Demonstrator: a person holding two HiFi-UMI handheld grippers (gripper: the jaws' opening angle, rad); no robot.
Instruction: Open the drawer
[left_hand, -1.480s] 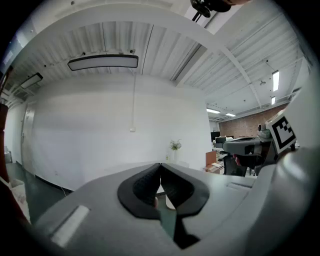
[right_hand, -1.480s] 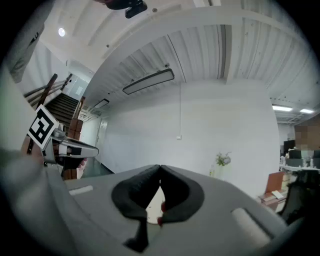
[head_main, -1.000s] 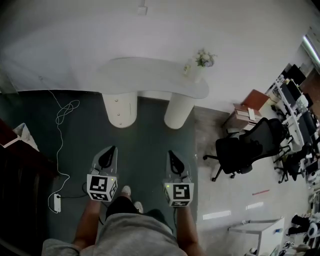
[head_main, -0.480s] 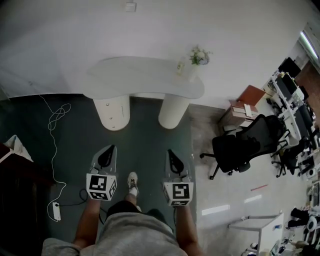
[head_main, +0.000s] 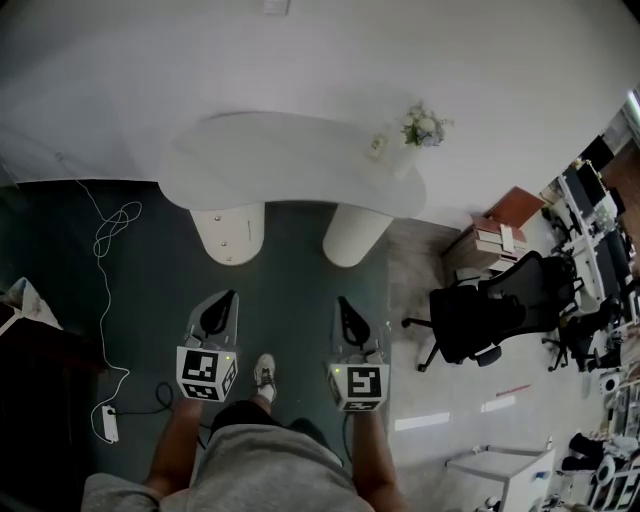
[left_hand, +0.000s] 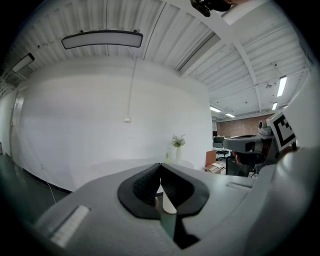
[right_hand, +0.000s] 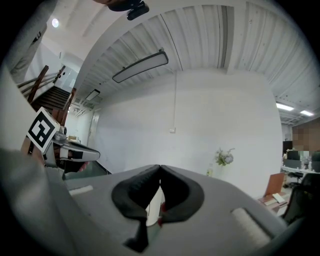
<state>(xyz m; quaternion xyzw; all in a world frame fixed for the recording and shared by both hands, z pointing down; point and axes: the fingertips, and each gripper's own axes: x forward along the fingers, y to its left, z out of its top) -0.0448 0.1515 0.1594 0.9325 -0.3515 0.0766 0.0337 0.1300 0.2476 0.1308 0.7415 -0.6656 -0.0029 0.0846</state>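
Note:
A white curved table (head_main: 290, 155) stands against the wall on two round pedestals. The left pedestal (head_main: 228, 235) has two small knobs on its front, where the drawer seems to be; I cannot make out its edges. My left gripper (head_main: 226, 296) and right gripper (head_main: 341, 301) are held side by side above the dark carpet, short of the table, both pointing at it. Each is shut with nothing between its jaws. In the left gripper view the left gripper's (left_hand: 160, 165) pads meet, and in the right gripper view the right gripper's (right_hand: 160, 168) do too. The table shows faintly beyond them.
A vase of flowers (head_main: 422, 130) stands on the table's right end. A black office chair (head_main: 480, 315) and a low stack of boxes (head_main: 493, 238) are to the right. A white cable (head_main: 108, 225) and power strip (head_main: 108, 421) lie on the left. Dark furniture (head_main: 25, 350) is at far left.
The person has walked towards the table, which now sits lower and nearer in the head view. A shoe has stepped forward between the grippers. Both grippers stay shut.

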